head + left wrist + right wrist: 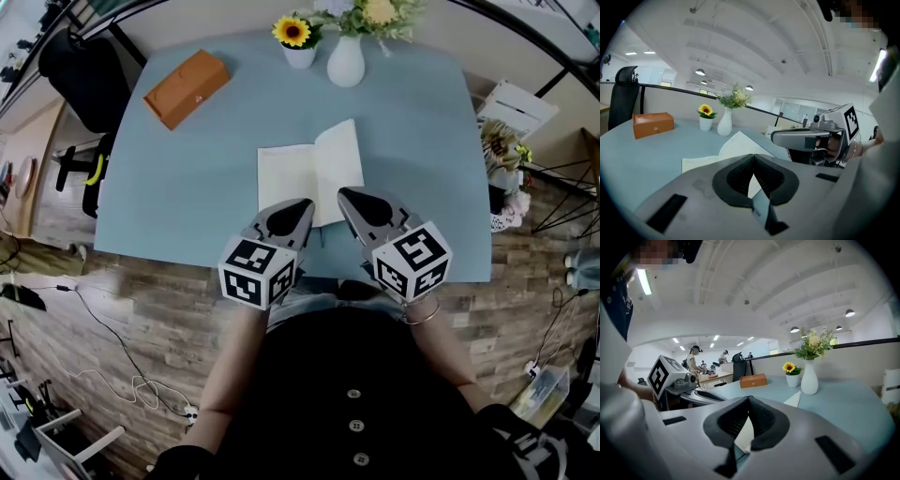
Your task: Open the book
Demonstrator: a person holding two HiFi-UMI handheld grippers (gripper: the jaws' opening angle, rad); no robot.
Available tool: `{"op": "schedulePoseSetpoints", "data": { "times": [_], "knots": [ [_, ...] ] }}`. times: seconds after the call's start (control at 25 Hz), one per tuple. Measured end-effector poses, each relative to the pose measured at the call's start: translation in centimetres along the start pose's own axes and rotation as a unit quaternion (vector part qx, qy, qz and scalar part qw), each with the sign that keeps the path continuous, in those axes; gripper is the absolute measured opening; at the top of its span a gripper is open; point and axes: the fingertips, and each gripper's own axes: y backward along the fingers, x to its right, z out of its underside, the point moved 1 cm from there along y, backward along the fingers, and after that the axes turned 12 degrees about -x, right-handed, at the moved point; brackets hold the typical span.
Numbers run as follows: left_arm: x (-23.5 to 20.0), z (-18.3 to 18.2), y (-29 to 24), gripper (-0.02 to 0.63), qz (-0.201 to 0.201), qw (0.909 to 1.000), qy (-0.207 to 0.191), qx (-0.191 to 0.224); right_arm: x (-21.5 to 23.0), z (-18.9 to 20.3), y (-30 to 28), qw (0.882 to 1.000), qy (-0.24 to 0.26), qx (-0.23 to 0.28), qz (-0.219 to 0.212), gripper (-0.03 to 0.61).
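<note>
1. Table (187,187): pale blue top, fills the upper middle of the head view; wood-pattern floor around it.
2. Office chair (80,70): black, upper left of the head view, off the table's left corner.
3. Book (309,173): lies open at the centre of the head view, blank white pages up. The right leaf is raised off flat. Its near edge sits at the gripper tips; contact cannot be judged.
4. Left gripper (300,206): lower centre, marker cube toward the person. Its fingers (738,178) are closed, tips meeting, and nothing is held between them.
5. Right gripper (347,195): just beside the left one, to its right. Its fingers (731,420) are likewise closed tip to tip and empty.
6. Orange box (186,87): oblong, upper left of the table, well apart from the book.
7. White vase (346,61): upright at the table's top edge, holding pale flowers.
8. Small white pot (299,52): just left of the vase, with one sunflower.
</note>
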Motion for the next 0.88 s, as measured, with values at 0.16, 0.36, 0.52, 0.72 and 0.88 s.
{"op": "schedulePoseSetpoints", "data": {
  "times": [0.16, 0.36, 0.52, 0.72, 0.88],
  "knots": [
    [-0.1, 0.3, -0.2, 0.012, -0.004, 0.9999, -0.002, -0.012, 0.0, 0.5, -0.4, 1.0, -0.001, -0.01, -0.003, 0.002],
    [0.0, 0.7, -0.4, 0.012, -0.004, 0.9998, 0.0, -0.02, -0.2, 1.6, -0.8, 1.0, -0.005, -0.026, -0.009, 0.002],
    [-0.1, 1.2, -0.2, 0.012, -0.005, 0.9997, 0.004, -0.023, -0.3, 1.8, -0.8, 1.0, -0.004, -0.029, -0.011, 0.002],
    [-0.1, 1.6, -0.2, 0.012, -0.007, 0.9996, 0.006, -0.025, -0.7, 2.1, -0.9, 0.999, -0.001, -0.037, -0.017, 0.002],
    [0.1, 1.7, 0.0, 0.012, -0.008, 0.9997, 0.007, -0.024, -0.8, 2.9, -1.1, 0.999, -0.004, -0.046, -0.02, 0.002]
  ]
}}
